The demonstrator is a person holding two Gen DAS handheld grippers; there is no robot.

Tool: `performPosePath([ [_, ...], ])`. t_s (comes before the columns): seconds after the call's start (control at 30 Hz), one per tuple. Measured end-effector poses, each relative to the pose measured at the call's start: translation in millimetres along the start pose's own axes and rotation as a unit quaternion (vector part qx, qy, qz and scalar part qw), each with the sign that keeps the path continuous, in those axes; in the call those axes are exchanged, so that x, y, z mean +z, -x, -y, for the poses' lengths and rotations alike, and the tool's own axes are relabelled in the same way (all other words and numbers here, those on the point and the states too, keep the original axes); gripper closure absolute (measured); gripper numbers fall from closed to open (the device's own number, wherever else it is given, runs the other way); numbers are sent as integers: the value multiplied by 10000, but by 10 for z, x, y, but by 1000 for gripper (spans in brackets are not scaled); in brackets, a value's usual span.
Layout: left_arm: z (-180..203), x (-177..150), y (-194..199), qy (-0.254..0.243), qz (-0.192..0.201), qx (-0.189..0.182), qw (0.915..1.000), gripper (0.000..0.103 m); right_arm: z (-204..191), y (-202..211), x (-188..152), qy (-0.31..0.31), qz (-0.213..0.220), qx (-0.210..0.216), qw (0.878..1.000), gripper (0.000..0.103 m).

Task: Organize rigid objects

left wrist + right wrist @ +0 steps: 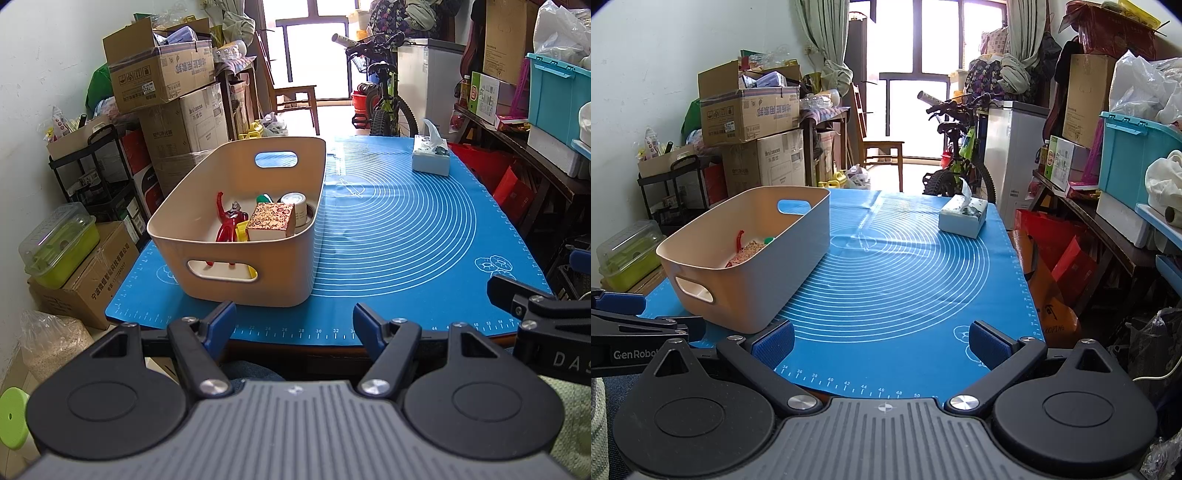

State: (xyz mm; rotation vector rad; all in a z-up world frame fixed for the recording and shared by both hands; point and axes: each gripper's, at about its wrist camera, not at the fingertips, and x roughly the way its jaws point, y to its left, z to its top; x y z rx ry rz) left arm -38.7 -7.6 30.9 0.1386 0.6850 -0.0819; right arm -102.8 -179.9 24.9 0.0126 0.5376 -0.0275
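Observation:
A beige plastic bin (207, 243) (757, 280) stands on the left half of the blue mat (388, 229) (894, 273). Inside it lie a red toy figure (225, 225), a small patterned box (271, 221), a yellow piece (242, 230), a white jar (295, 206) and something green (264, 197). My left gripper (291, 321) hovers open at the table's near edge, just in front of the bin, with nothing between its blue pads. My right gripper (882, 341) is open and empty over the mat's near edge, right of the bin. Each gripper shows at the other view's edge.
A white tissue box (430, 158) (964, 216) sits at the mat's far right. Stacked cardboard boxes (166, 74) and a black cart (96, 177) line the left wall. A bicycle (384, 99) stands beyond the table, and shelves with a teal crate (554, 99) run along the right.

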Motion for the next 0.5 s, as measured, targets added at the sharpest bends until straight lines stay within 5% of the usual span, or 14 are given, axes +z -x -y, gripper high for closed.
performPosePath([
  [0.5, -14, 25, 7, 3, 25, -2, 10000, 32, 9, -1, 1, -1, 5, 2, 10000, 3],
])
